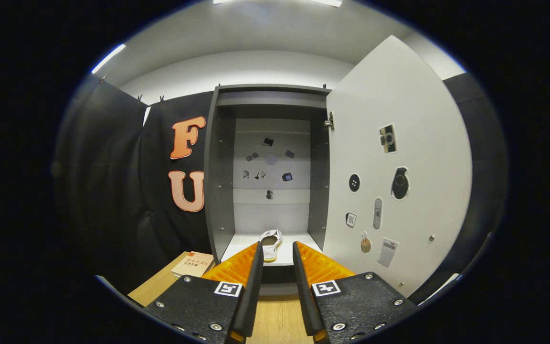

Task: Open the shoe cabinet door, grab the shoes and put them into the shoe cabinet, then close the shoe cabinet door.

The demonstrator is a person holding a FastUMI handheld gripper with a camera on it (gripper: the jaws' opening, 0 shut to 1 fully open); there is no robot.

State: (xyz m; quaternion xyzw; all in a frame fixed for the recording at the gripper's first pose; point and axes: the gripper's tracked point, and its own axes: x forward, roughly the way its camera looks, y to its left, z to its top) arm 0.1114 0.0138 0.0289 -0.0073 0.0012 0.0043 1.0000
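The grey shoe cabinet [222,157] stands straight ahead with its door [399,167] swung wide open to the right. A white shoe [270,243] rests on the cabinet's pale bottom shelf [241,246], toe pointing out toward me. My gripper [277,251] is open just in front of the shelf. The shoe's near end shows in the gap between the fingertips [256,253], and neither finger touches it.
Several small stickers dot the cabinet's back panel [271,162] and the inside of the door. A pale book [193,264] lies on the wooden floor [280,320] left of the cabinet. Black cloth walls close in both sides.
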